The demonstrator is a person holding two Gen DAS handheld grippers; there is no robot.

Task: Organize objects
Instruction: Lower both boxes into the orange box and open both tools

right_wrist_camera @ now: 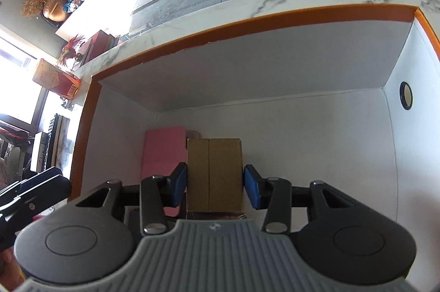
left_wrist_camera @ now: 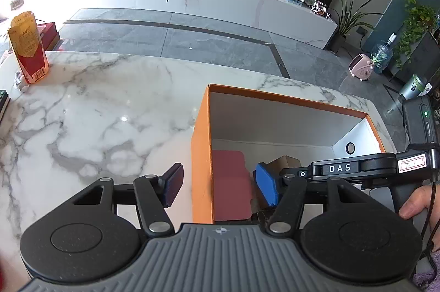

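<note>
An orange box (left_wrist_camera: 200, 143) with white inner walls (right_wrist_camera: 247, 66) stands open on the marble table. Inside lie a pink flat item (right_wrist_camera: 162, 149) and a small brown cardboard box (right_wrist_camera: 214, 174). My right gripper (right_wrist_camera: 216, 187) is lowered into the orange box, its blue pads on either side of the brown box, the left pad touching it, a thin gap at the right pad. My left gripper (left_wrist_camera: 220, 186) is open and empty, straddling the orange box's left wall, one finger inside and one outside. The right gripper's body (left_wrist_camera: 357, 168) shows in the left wrist view.
A red and yellow carton (left_wrist_camera: 29, 47) stands at the table's far left (right_wrist_camera: 57, 81). The marble table top (left_wrist_camera: 96, 113) stretches left of the orange box. Beyond the table edge are grey floor, a white counter with clutter, and plants.
</note>
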